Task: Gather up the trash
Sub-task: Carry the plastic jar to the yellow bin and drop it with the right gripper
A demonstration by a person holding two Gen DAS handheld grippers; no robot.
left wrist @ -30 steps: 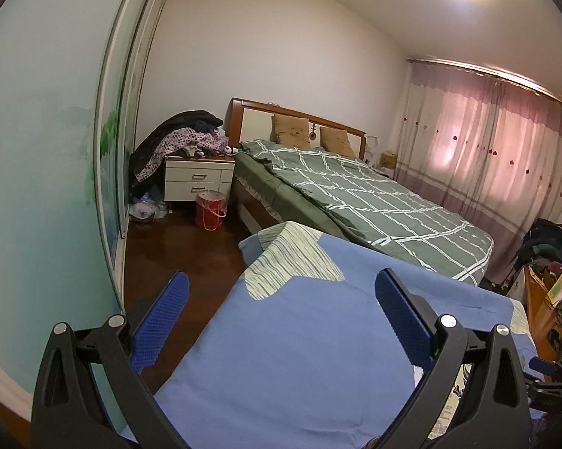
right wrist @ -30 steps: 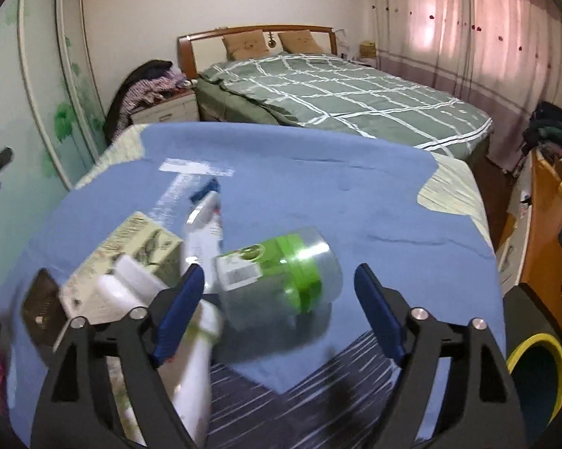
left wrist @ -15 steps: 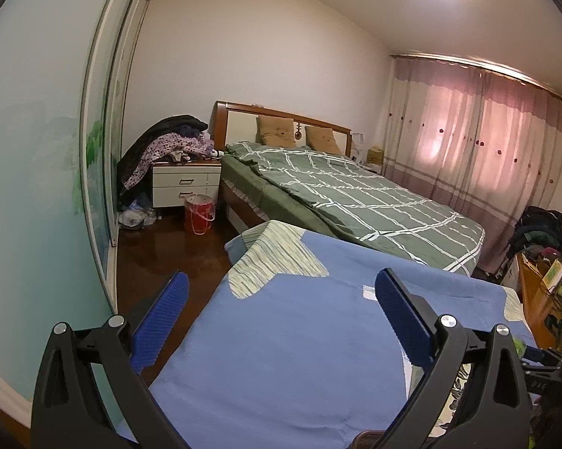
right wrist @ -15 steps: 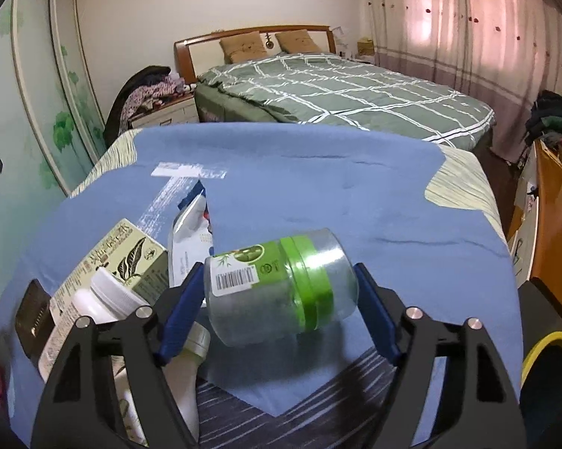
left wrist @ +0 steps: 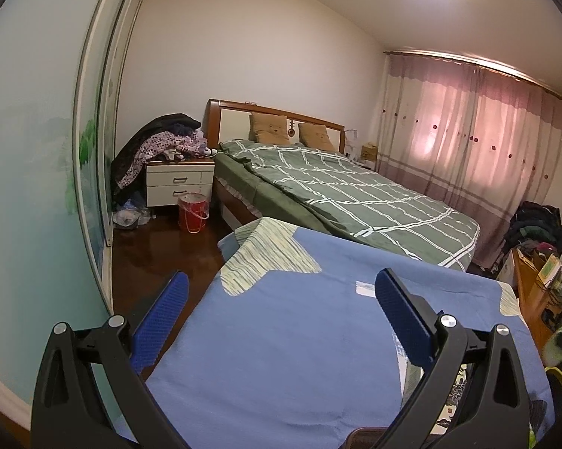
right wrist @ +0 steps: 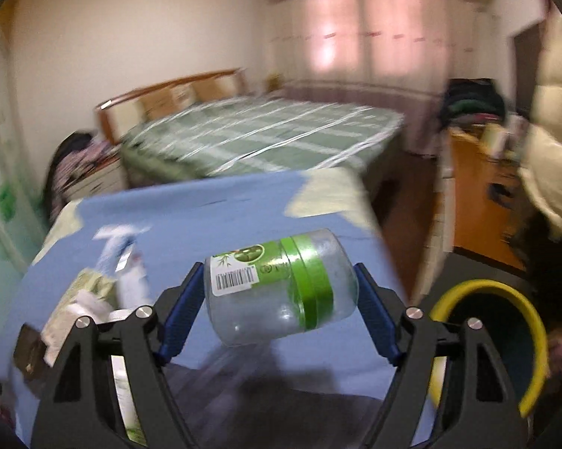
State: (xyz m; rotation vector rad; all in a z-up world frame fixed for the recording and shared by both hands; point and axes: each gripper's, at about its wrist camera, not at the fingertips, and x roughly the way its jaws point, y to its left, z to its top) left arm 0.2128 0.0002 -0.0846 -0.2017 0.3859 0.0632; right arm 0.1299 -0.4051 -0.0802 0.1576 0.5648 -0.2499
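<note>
Two blue ribbed pads of the right gripper [right wrist: 279, 293] pressed on a clear plastic jar [right wrist: 281, 288], one pad on its base end and one on its rounded top, so the jaws were closed on it. The jar lay sideways between them, lifted clear of the blue cloth [right wrist: 213, 213]; it was cylindrical, with a glossy green band around it and a white barcode label. Left of the jar, on the cloth, lay blurred litter: a white bottle [right wrist: 131, 280] and a pale printed carton [right wrist: 90, 288]. Right of the jar and lower stood a round bin [right wrist: 531, 321] with a yellow rim and a dark inside. A puffy cream sleeve [right wrist: 550, 157] hung above the bin.

The left gripper [left wrist: 279, 307] held its jaws wide apart with nothing between them, over the smooth cloth. Beyond the cloth stood a bed [left wrist: 356, 194] under a green checked quilt.
</note>
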